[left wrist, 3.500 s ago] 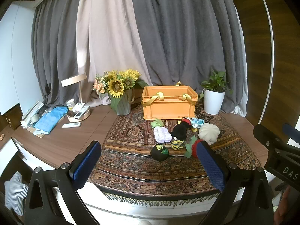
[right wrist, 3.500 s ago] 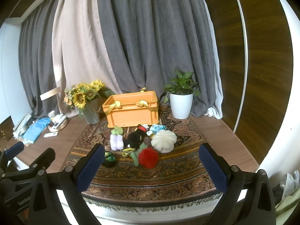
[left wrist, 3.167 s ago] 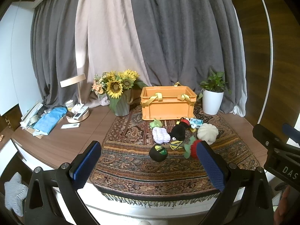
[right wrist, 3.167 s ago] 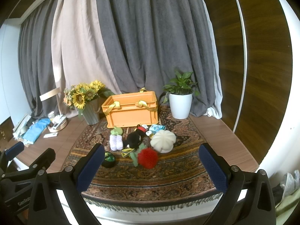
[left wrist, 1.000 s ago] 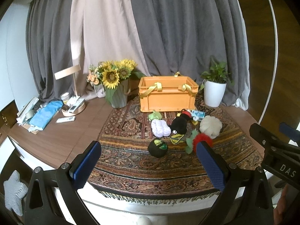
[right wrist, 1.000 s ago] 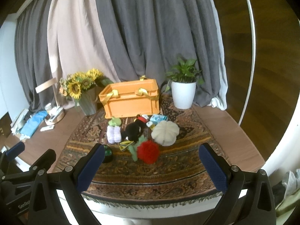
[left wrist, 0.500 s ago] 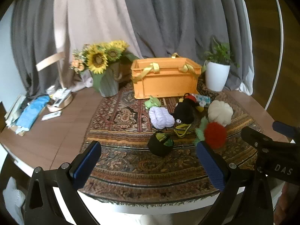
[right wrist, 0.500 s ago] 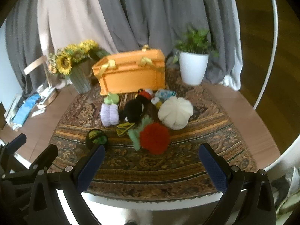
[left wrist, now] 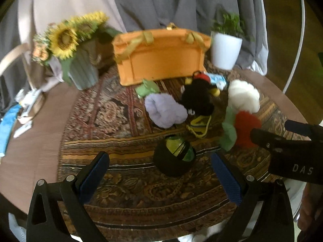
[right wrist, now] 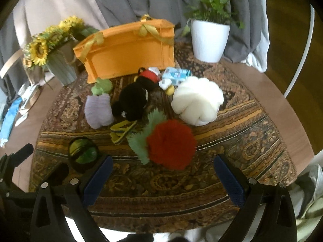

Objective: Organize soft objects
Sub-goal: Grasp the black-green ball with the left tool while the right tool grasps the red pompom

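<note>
Both grippers have closed in on the rug [right wrist: 252, 125] since half a second ago, so the toys fill far more of each view, and blur in the left view suggests that hand is in motion. Left gripper [left wrist: 159, 178] hangs low over the near rug with its jaws spread wide and empty, lined up on the black-and-green ball [left wrist: 174, 157], which lies just beyond the blue pads [left wrist: 93, 176] and is not yet touched. Right gripper [right wrist: 160, 181] is likewise wide open and empty, facing the red pompom [right wrist: 171, 143] just ahead of it. Nothing is lifted: the lilac roll [right wrist: 98, 111], black plush [right wrist: 133, 101], white cushion [right wrist: 197, 99] and small green toy [right wrist: 102, 85] all lie on the rug in front of the orange crate [right wrist: 129, 50], whose inside is hidden from both cameras. Judging by this, the approach is nearly over and the first picks come next, probably ball on the left and pompom on the right, with the crate the likely destination.
</note>
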Available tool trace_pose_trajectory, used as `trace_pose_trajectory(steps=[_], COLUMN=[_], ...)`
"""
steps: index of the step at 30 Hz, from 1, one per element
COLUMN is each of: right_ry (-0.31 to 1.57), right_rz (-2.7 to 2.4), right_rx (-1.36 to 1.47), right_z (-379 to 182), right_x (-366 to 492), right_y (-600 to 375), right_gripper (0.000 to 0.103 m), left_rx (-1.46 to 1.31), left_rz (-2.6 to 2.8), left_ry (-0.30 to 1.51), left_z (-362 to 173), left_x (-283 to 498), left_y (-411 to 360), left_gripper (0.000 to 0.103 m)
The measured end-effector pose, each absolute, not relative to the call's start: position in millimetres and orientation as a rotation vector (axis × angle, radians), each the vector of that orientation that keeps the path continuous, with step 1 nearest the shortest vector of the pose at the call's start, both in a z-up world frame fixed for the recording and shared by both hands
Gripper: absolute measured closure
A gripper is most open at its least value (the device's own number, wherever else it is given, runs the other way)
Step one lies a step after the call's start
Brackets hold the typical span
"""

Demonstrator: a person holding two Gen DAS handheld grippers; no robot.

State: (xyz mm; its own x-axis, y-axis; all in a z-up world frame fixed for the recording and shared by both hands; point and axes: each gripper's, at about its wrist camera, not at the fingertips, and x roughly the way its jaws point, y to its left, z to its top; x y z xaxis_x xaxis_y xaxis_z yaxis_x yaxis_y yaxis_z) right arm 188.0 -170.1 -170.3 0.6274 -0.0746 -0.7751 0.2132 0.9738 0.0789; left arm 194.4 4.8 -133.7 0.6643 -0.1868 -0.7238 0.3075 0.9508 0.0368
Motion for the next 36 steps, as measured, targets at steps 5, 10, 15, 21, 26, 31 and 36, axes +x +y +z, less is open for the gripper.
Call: trace_pose_trajectory(steps=[5,10,15,21,26,31,36], right_ry=[0.926,0.996,1.023,1.065,1.097,1.074,1.014], right_rz=[-0.147,-0.067,-0.006,0.047,0.087,0.096,0.104], right_rx=[0.162,0.139,0.103,0.077,0.107,0.098,0.089], right_z=[-185,-206,-217,-228,-232,-225,-208], right_x=[207,231,247,259,264,260,255], right_y=[-175,-184,-189,-192,-196,-195,-191], right_gripper=[0.002,0.006,0.008,0.022,0.042,0.054,0.059], left_rx=[0.161,0.141,0.107,0.088,0.068,0.073,0.085], left_rz=[-0.313,-0.272,-0.204,-0.157,-0.164,-0.172,-0.195], left_ry=[0.880,0.957,1.002,1.023,1.035,1.034,0.998], left_z=[-155,-175,-186,-197,-201,-200,-188], left_x=[213,227,231,240,246,248,248], left_y=[2,-7,-15,-24,-29,-32,-33], left_gripper=[0.002,0.007,0.010,0.024,0.039,0.040,0.040])
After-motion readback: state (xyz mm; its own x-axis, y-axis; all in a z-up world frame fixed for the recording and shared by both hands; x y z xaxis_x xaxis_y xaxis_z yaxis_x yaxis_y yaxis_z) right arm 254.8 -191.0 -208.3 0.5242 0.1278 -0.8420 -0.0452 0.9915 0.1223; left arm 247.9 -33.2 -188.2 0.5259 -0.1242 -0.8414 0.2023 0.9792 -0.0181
